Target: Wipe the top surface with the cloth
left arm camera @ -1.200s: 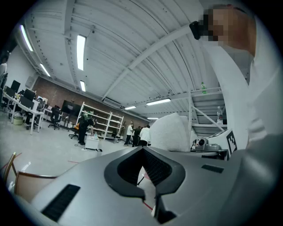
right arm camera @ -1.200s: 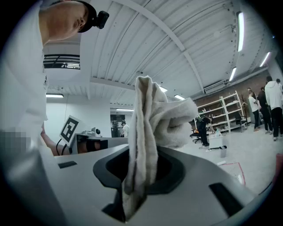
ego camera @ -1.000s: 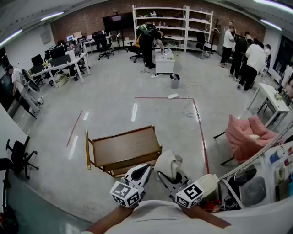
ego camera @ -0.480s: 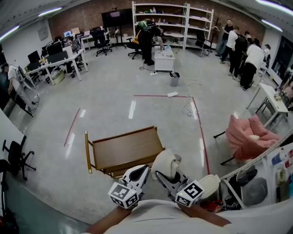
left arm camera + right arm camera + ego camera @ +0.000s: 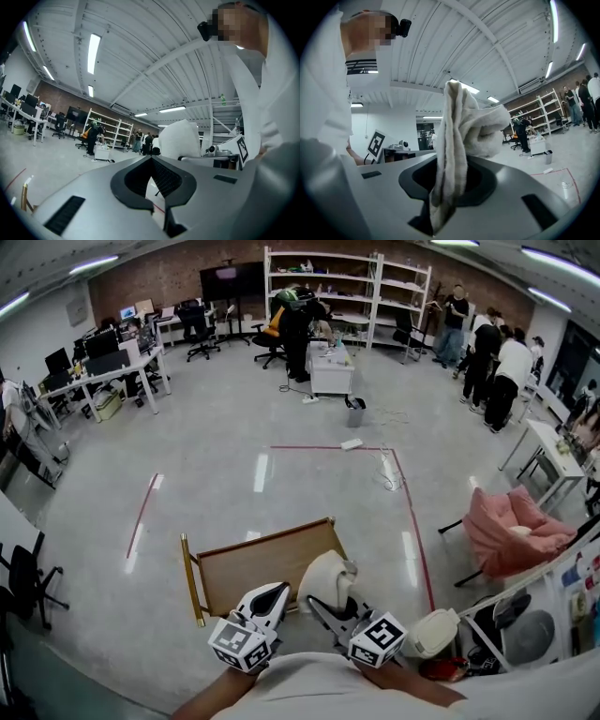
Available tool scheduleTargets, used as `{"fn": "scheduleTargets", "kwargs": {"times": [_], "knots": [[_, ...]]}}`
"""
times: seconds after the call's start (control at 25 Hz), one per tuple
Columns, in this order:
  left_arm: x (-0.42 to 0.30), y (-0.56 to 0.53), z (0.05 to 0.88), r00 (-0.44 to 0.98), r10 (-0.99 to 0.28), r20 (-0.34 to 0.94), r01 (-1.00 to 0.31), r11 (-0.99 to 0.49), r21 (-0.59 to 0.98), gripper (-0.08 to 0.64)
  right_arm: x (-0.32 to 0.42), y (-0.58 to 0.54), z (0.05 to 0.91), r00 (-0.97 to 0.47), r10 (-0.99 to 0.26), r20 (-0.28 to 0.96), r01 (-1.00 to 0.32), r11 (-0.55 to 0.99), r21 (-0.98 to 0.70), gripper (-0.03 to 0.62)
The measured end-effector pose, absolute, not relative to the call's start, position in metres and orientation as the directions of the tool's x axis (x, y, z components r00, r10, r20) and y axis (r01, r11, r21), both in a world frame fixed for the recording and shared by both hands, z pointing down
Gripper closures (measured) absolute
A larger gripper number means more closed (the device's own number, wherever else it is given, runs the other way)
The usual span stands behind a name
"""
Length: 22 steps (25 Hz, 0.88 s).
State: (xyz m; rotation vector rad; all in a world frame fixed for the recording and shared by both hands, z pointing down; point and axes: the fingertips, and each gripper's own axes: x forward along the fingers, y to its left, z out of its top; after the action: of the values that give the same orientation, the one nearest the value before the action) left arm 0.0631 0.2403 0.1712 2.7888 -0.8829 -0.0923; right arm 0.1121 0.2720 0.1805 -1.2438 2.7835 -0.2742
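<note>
Looking down, we see our two grippers held close in front of us, at the near side of the low brown wooden cart [image 5: 253,570] with the raised rim. Our right gripper [image 5: 317,604] is squeezed tight on the thick white fluffy cloth [image 5: 325,579]. In the right gripper view, the cloth [image 5: 457,136] is pinched between the two jaws. It stands up out of them and flops over to one side at the top. In the head view, the cloth sits over the near right corner of the cart. We cannot tell if it touches the cart's flat brown top.

Our left gripper [image 5: 275,593] is just beside the right one, over the near edge of the cart. In the left gripper view, its jaws are pressed together at the tips and they hold nothing. The white cloth [image 5: 180,138] shows as a round lump just past them.

A thin yellow handle bar [image 5: 192,585] runs along the left side of the cart. A soft pink chair [image 5: 506,532] sits well to the right of the cart. Red tape lines [image 5: 330,446] mark the grey floor beyond the cart. Tall white shelves [image 5: 347,282] stand far beyond the cart, with people near them.
</note>
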Motion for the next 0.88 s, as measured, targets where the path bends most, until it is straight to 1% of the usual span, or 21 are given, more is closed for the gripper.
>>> {"fn": "scheduleTargets", "kwargs": {"times": [0.12, 0.24, 0.44, 0.88], "knots": [[0.041, 0.226, 0.177, 0.821, -0.570, 0.013, -0.560, -0.801, 0.214, 0.554, 0.091, 0.259, 0.187, -0.665, -0.747, 0.012, -0.735, 0.651, -0.191, 0.499], [0.023, 0.217, 0.184, 0.823, -0.567, 0.021, -0.556, -0.798, 0.233, 0.554, 0.079, 0.250, 0.194, -0.654, -0.756, 0.036, -0.743, 0.632, -0.222, 0.499], [0.012, 0.200, 0.194, 0.825, -0.564, 0.030, -0.551, -0.792, 0.263, 0.554, 0.073, 0.230, 0.205, -0.649, -0.758, 0.060, -0.746, 0.620, -0.245, 0.499], [-0.005, 0.140, 0.195, 0.768, -0.639, 0.038, -0.625, -0.737, 0.256, 0.554, 0.062, 0.160, 0.208, -0.708, -0.704, 0.063, -0.690, 0.669, -0.278, 0.499]]}}
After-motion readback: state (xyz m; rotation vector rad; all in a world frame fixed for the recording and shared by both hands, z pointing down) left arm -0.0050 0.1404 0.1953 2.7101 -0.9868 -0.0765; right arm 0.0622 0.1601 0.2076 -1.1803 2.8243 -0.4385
